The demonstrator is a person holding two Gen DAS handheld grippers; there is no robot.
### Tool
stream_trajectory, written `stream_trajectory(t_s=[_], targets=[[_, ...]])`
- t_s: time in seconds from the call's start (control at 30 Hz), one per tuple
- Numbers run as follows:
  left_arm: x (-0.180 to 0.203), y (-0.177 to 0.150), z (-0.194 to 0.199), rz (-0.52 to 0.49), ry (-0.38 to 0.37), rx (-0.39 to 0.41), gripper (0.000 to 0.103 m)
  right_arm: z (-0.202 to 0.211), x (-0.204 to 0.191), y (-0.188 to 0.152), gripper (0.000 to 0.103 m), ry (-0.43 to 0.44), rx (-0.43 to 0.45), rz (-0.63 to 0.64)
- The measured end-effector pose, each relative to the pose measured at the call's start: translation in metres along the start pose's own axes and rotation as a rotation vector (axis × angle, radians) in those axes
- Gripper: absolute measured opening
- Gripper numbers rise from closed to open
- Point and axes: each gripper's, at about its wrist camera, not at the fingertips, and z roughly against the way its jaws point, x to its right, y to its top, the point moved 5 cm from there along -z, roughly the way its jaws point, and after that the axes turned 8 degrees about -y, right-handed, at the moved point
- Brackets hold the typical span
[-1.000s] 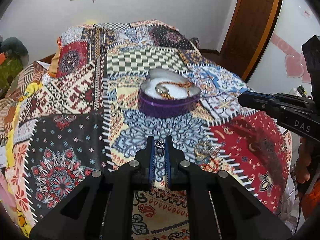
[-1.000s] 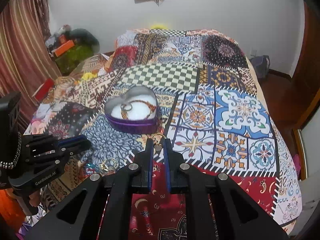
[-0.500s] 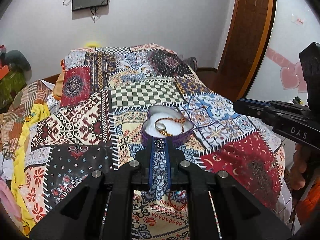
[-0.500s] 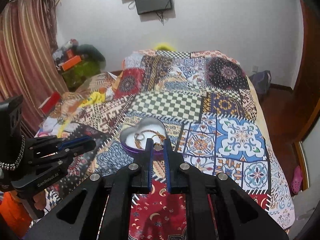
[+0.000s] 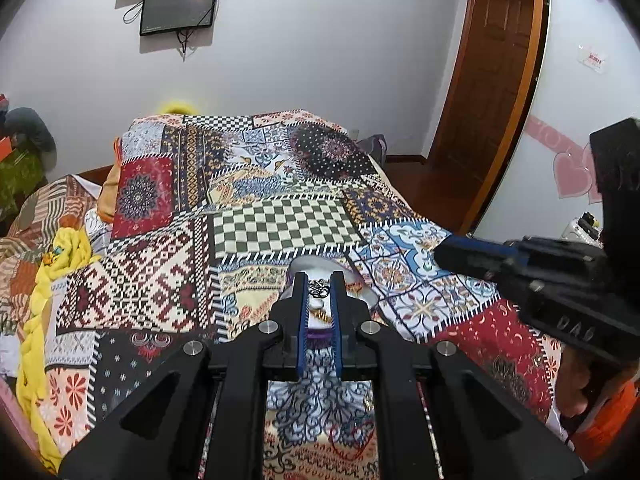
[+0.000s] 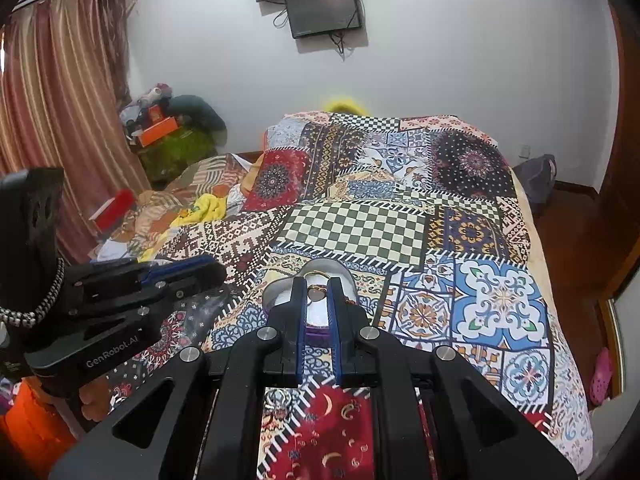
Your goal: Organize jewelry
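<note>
The heart-shaped purple tin with a white lining sits on the patchwork bedspread, just this side of its green-and-cream checkered panel, and some gold jewellery seems already inside it, though the fingers hide most of it. The left gripper is pinching a small silver chain piece at its tips, held over the tin. The right gripper is pinching a gold ring-shaped piece, also over the tin. Judging by this, both pieces are not yet dropped in; releasing them remains.
</note>
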Motion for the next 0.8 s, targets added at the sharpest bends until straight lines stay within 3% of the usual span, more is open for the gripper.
stream_trajectory(t_s=[0.27,0.8], targets=[[-0.006,0.007,-0.02,0.005,-0.011,-0.009,0.009,-0.032,-0.001,-0.004,0.009,0.006,-0.056,0.009],[-0.026,-0.015,-0.073,0.039,-0.042,-0.146,0.009,-0.077,-0.001,-0.013,0.009,0.033,-0.168,0.019]])
